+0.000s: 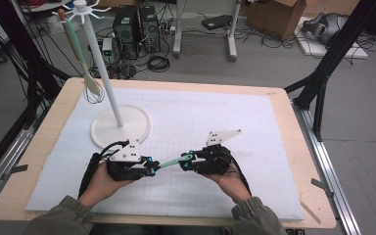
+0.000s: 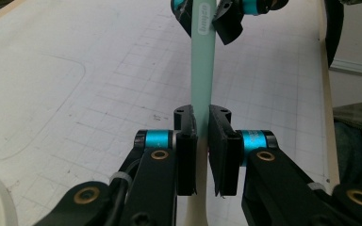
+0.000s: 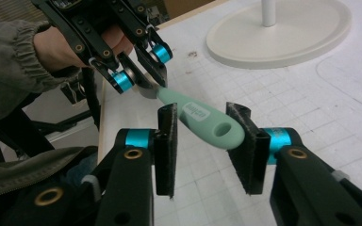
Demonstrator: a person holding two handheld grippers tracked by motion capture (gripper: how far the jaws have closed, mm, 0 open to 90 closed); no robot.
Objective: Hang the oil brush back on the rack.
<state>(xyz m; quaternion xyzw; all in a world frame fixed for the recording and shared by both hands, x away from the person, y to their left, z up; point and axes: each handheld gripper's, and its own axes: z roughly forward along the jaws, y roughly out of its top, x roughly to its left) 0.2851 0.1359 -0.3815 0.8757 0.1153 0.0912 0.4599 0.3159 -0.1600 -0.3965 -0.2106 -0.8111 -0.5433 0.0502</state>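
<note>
A utensil with a mint-green handle [image 1: 173,161] is held level above the white mat, between my two grippers. My left gripper [image 1: 152,165] is shut on its narrow neck; in the left gripper view the pads [image 2: 186,150] pinch the strip where green turns cream. My right gripper [image 1: 185,161] holds the other end. In the right gripper view the rounded handle end with its hanging hole [image 3: 217,129] lies slantwise between the jaws and touches both pads. The left gripper [image 3: 143,70] faces it from behind. A hand holds each gripper.
A white rack with a pole [image 1: 103,68] and round base [image 1: 122,128] stands at the back left of the mat. A whisk [image 1: 85,73] with a green handle hangs from it. The wooden table edge [image 1: 313,186] runs along the right.
</note>
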